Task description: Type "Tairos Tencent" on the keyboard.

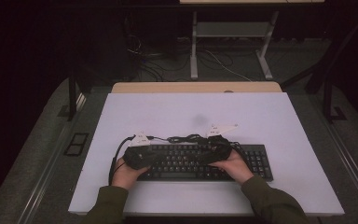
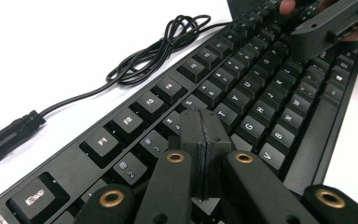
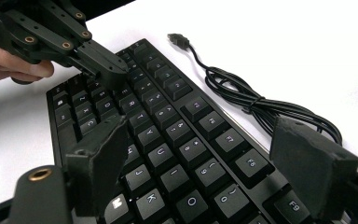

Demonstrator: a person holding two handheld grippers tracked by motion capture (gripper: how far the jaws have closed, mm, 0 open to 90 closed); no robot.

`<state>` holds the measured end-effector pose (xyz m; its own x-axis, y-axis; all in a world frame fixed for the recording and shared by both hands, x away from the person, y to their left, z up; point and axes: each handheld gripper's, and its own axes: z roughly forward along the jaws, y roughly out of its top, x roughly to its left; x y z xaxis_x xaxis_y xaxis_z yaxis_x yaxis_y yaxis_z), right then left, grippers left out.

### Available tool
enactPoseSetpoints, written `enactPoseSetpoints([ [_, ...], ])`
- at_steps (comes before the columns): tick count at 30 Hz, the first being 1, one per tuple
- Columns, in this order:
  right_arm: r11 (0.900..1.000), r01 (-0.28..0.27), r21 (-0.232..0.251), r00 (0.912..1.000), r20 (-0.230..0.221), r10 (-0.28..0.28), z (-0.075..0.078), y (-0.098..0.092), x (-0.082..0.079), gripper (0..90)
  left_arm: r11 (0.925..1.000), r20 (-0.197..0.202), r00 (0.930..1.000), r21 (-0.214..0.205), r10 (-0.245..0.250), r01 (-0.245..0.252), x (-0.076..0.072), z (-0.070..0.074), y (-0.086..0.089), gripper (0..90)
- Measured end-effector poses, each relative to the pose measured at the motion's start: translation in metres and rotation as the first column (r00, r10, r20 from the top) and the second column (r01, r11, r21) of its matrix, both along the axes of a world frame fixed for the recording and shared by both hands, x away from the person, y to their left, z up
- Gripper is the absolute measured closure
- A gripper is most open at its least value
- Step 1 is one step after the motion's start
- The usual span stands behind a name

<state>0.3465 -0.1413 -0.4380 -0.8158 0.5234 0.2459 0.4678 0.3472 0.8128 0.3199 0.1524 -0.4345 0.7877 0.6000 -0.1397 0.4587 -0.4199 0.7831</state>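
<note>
A person seated at the near edge of a white-topped desk (image 1: 270, 121) works two hand-held tools over a black keyboard (image 1: 256, 158) that lies flat along that edge, about midway between the near corners and slightly toward the right one. The left tool (image 2: 200, 135) has its jaws pressed flat together with nothing between them, its tips poised over the number and letter rows at the keyboard's left end; whether they touch a key cannot be told. The right tool (image 3: 214, 158) stands with its jaws wide apart, spread above the keys near the middle and function rows, with only the keys under the gap and no pad pressing on anything. The keyboard's black cable (image 2: 158, 46) lies bunched in loose loops on the desk just behind the keyboard's far edge, its USB plug (image 3: 178, 40) resting free on the white surface.
</note>
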Motion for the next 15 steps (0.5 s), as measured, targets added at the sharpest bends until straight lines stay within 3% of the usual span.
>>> enactPoseSetpoints([
  [15, 1.0, 0.0, -0.005, 1.0, 0.001, 0.0, -0.0004, -0.0002, 0.0003, 18.9, 0.9999, -0.009, 0.9999, 0.011, -0.005, 0.005, 0.0005, -0.0037, -0.0043, 88.8],
])
